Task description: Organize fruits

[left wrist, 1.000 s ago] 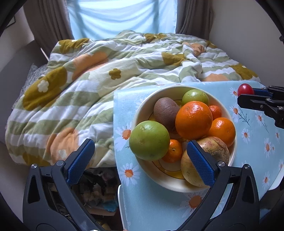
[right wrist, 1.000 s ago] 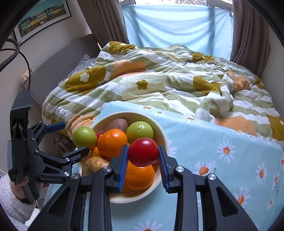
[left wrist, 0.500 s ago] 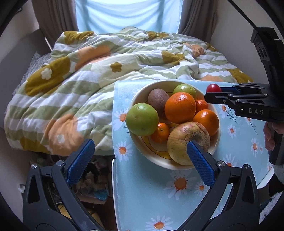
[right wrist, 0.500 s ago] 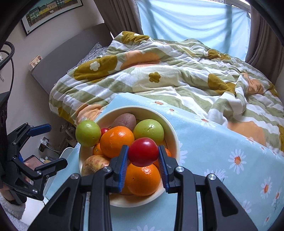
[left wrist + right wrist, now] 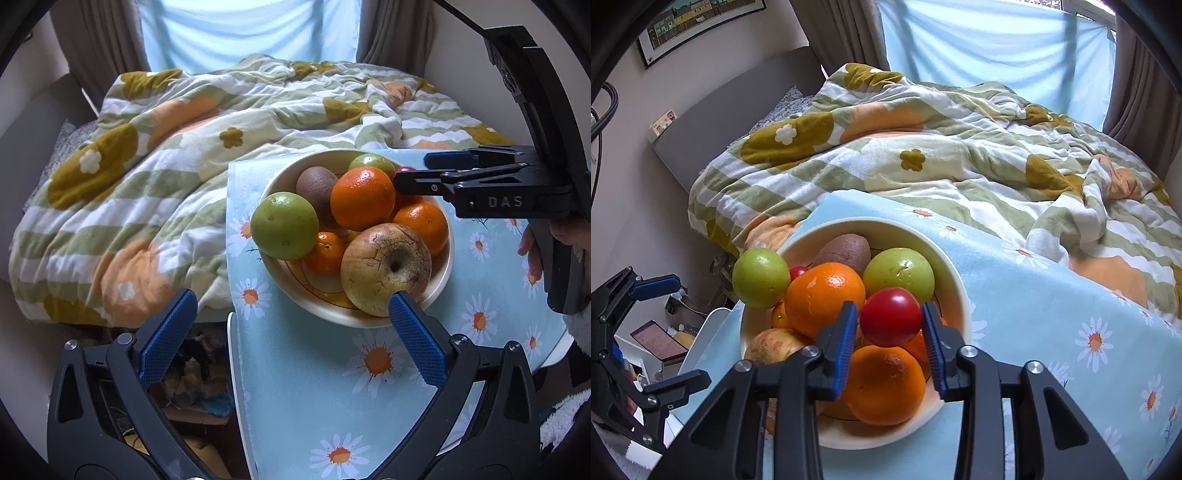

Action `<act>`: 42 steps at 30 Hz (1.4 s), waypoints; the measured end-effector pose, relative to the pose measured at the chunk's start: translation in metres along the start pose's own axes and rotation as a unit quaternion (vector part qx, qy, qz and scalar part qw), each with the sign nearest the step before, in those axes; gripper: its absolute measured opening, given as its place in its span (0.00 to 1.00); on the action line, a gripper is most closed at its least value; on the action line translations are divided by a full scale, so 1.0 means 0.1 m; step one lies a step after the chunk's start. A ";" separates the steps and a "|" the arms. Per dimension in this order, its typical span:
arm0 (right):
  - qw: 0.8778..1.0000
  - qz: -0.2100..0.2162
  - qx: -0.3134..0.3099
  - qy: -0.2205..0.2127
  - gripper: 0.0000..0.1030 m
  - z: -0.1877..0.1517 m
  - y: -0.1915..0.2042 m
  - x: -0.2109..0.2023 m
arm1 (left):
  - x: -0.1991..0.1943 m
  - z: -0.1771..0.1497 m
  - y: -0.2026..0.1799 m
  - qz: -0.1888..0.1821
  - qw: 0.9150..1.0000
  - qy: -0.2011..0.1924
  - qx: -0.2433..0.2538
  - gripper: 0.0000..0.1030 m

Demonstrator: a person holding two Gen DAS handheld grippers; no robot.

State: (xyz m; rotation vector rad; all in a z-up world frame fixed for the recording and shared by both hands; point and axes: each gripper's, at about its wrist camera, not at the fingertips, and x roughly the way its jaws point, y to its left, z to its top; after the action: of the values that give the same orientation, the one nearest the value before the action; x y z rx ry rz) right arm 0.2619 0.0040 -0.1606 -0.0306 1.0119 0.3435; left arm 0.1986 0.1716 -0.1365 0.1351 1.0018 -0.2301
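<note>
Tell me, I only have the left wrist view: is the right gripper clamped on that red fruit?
Observer: No. The right gripper's jaws have just been opening; the right wrist view shows a gap beside the red fruit that sits between them.
Operator: What is it sitting on?
Observer: It rests on an orange inside the bowl.
Operator: Any other red fruit?
Observer: Yes, a smaller red one peeks out between the green fruit and the big orange.
</note>
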 end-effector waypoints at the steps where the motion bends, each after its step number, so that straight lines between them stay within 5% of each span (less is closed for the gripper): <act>1: 1.000 0.004 0.001 -0.010 0.82 -0.01 0.00 -0.03 | 0.00 0.00 0.01 0.001 1.000 0.001 -0.002 1.00; 2: 1.000 0.008 0.000 -0.020 0.98 -0.02 0.00 -0.06 | 0.00 -0.01 0.01 0.003 1.000 0.003 -0.006 1.00; 3: 1.000 0.007 0.000 -0.029 1.00 -0.02 0.00 -0.09 | 0.01 -0.01 0.02 0.005 1.000 0.006 -0.009 1.00; 13: 0.999 -0.004 0.005 -0.053 1.00 -0.10 -0.05 -0.38 | -0.19 0.00 -0.13 0.033 0.999 -0.006 -0.011 1.00; 21: 0.996 -0.026 0.008 -0.082 1.00 -0.26 -0.21 -1.17 | -0.64 0.11 -0.62 0.043 0.998 -0.037 -0.006 1.00; 32: 0.982 -0.145 0.075 -0.093 1.00 -0.88 -0.49 -2.40 | -1.27 0.13 -1.38 0.048 0.995 -0.083 -0.031 1.00; 42: 0.965 -0.222 0.106 -0.096 0.99 -1.43 -0.52 -2.88 | -1.60 -0.09 -1.76 0.048 0.991 -0.122 -0.039 1.00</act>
State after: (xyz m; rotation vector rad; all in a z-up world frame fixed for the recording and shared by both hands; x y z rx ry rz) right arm 0.0207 -0.1485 -0.0037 -0.0296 0.8174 -0.1709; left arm 0.0640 0.0245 -0.0073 0.0814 0.7570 -0.1155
